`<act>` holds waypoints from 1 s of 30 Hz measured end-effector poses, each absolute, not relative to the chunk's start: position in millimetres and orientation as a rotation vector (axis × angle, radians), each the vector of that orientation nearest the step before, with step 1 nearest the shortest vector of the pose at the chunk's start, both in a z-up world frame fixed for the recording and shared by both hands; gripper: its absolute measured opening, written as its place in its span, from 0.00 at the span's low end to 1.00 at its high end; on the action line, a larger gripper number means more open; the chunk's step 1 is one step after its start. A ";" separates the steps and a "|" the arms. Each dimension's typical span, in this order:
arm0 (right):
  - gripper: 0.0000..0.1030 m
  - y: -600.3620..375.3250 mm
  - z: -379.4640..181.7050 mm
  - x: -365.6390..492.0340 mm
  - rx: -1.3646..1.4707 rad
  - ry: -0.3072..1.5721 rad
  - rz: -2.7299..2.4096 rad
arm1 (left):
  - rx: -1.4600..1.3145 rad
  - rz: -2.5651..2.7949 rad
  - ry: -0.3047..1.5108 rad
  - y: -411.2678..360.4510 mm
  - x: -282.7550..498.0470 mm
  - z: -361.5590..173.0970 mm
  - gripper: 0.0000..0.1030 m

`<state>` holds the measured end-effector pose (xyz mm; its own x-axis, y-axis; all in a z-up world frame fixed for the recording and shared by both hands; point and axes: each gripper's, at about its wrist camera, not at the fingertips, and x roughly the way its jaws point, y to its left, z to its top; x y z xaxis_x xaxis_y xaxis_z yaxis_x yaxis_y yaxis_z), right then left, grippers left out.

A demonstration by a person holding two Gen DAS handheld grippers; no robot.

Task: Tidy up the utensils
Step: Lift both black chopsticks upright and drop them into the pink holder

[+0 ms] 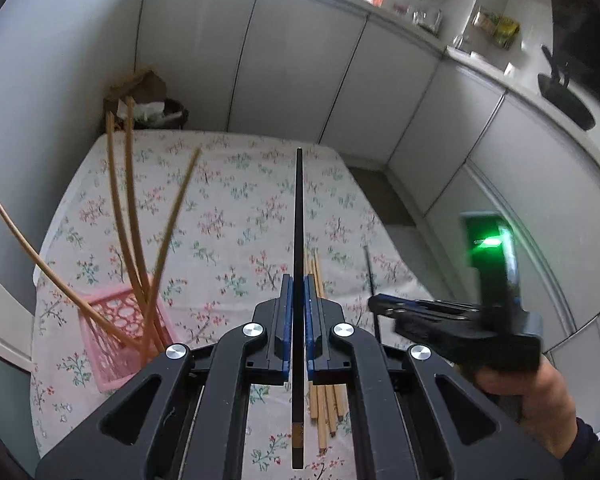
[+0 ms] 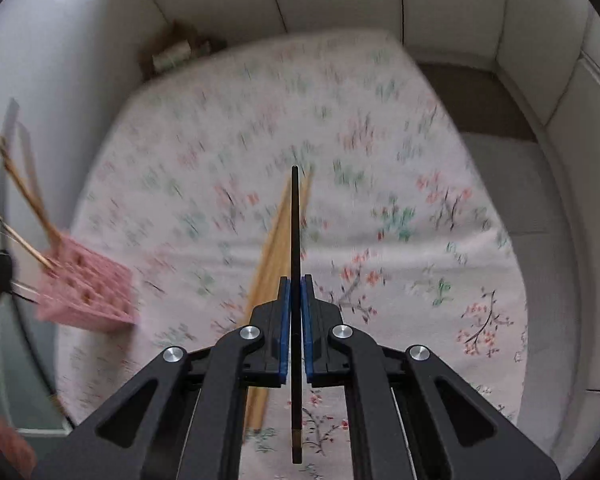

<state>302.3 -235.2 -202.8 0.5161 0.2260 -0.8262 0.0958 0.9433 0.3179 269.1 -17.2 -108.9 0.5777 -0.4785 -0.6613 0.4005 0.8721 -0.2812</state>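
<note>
White cabinets ring a desk [image 1: 228,184] under a floral cloth. At lower centre of each view, the left claw [image 1: 298,280] is clenched on a black chopstick [image 1: 299,216], and the right claw [image 2: 295,280] grips another [image 2: 295,220]. Loose wooden chopsticks [image 1: 326,404] lie on the cloth beneath. At lower left, a pink basket [image 1: 116,340] holds more wooden sticks [image 1: 120,200].

So the desk [image 1: 228,200] has a white cloth with a pink and green flower print over the whole top. Sitting on it: a pink perforated basket [image 1: 116,344] near the left edge with tan chopsticks [image 1: 140,240] sticking up out of it, and a loose bundle of tan chopsticks [image 1: 327,412] lying flat on the cloth around the middle.
</note>
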 end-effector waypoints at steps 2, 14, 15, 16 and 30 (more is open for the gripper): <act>0.05 -238.3 -185.9 295.2 0.363 0.947 0.112 | -0.123 -0.511 0.776 -8.1 269.9 -102.8 0.04; 0.05 -220.9 -103.9 247.8 0.273 0.541 0.212 | -0.298 -0.355 0.532 83.1 280.3 -78.4 0.04; 0.05 -218.7 -98.7 243.1 0.269 0.510 0.219 | -0.314 -0.345 0.512 89.1 277.7 -77.3 0.04; 0.05 -217.8 -95.9 240.6 0.268 0.493 0.222 | -0.322 -0.335 0.494 93.3 277.8 -77.0 0.04; 0.05 -210.6 -95.8 234.4 0.290 0.434 0.273 | -0.219 -0.252 0.405 77.6 290.6 -115.7 0.04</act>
<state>234.4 -210.6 -95.8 0.8722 0.3184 -0.3712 -0.1962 0.9231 0.3308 290.6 77.6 -115.7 0.8887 -0.2840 -0.3601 0.1972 0.9455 -0.2590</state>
